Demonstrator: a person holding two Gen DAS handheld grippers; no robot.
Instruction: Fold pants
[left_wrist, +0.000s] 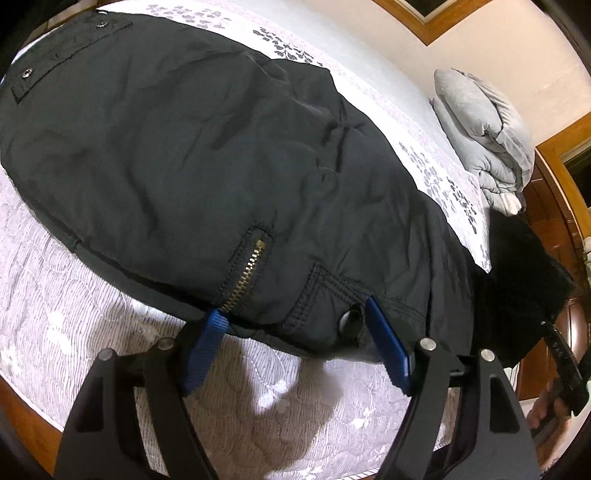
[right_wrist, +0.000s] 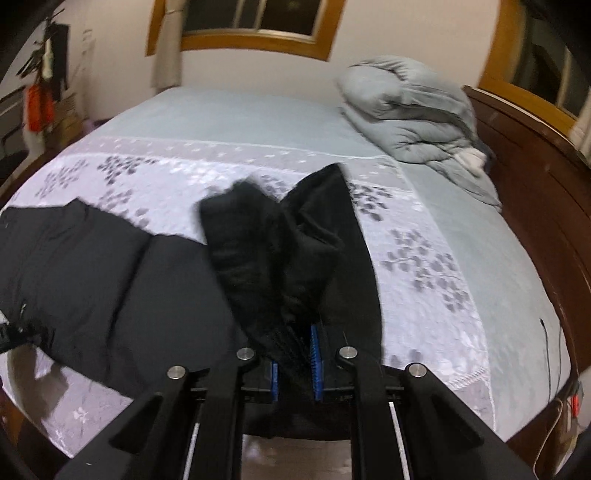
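Nearest the left camera, the left gripper (left_wrist: 295, 325) stands wide around the waistband of the dark pants (left_wrist: 207, 155) spread on the bed (left_wrist: 92, 314), while the right gripper (right_wrist: 295, 363) pinches a lifted black cuff, folded quilt (right_wrist: 413, 118) beyond.

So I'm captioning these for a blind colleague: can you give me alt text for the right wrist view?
The right gripper is shut on a raised bunch of the black pants, which otherwise lie flat on a floral bedspread. A folded grey duvet sits at the far right.
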